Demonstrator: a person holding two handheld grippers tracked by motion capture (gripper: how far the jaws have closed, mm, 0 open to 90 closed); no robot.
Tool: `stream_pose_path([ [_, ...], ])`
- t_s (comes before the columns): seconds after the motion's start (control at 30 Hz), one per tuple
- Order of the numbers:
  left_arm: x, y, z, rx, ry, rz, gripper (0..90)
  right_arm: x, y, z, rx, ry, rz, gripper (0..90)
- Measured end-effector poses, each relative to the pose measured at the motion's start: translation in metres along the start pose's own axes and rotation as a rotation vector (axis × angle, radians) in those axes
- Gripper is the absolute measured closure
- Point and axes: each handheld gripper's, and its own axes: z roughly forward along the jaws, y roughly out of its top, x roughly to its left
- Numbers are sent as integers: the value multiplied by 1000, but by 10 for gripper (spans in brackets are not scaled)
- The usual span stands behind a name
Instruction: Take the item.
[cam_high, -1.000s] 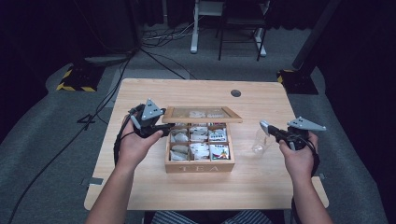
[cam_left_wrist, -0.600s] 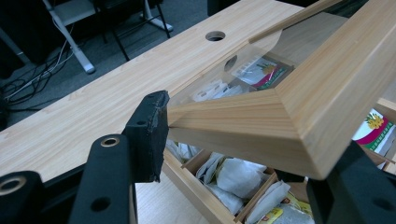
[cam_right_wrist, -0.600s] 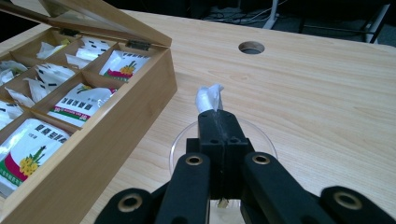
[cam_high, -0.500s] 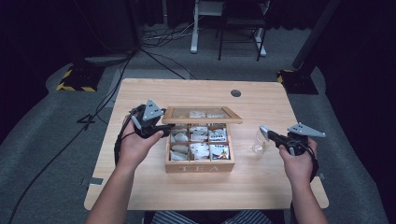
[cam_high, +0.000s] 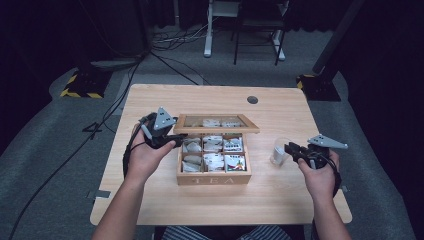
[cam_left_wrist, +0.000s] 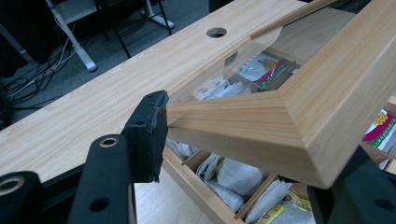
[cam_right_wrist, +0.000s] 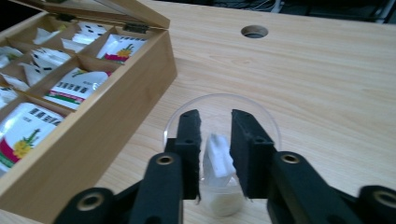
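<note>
A wooden tea box (cam_high: 212, 177) stands mid-table with several compartments of tea bags. Its glass-paned lid (cam_high: 217, 121) is raised, and my left gripper (cam_high: 175, 137) is shut on the lid's left corner. In the left gripper view the lid frame (cam_left_wrist: 280, 112) sits between the jaws of the left gripper (cam_left_wrist: 247, 144). Right of the box stands a clear cup (cam_high: 279, 152). My right gripper (cam_right_wrist: 215, 119) reaches into the cup (cam_right_wrist: 261, 109); its jaws have just been opening, with a white tea bag (cam_right_wrist: 218, 158) loose between them.
A round cable hole (cam_high: 252, 99) lies at the table's far side. Bare wood surrounds the cup (cam_right_wrist: 327, 93). The box's right wall (cam_right_wrist: 116, 116) is close to the cup. Chairs and cables stand on the floor beyond the table.
The right hand has shifted slightly down and toward the near edge at the cup. The left hand and the lid have stayed put.
</note>
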Motion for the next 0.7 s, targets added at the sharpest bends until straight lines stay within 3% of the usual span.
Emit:
stream_pose_path([
  [0.2,-1,-1,0,7,-1,0,448,-11,0,-9,-7,-29,-7,608],
  [0.5,-3,-3,0,31,-3,10,443,-29,-1,-20,0,-47,21,520],
  [0.7,-4,-5,-1,45,-8,16,438,-41,-7,-18,46,-67,34,495],
])
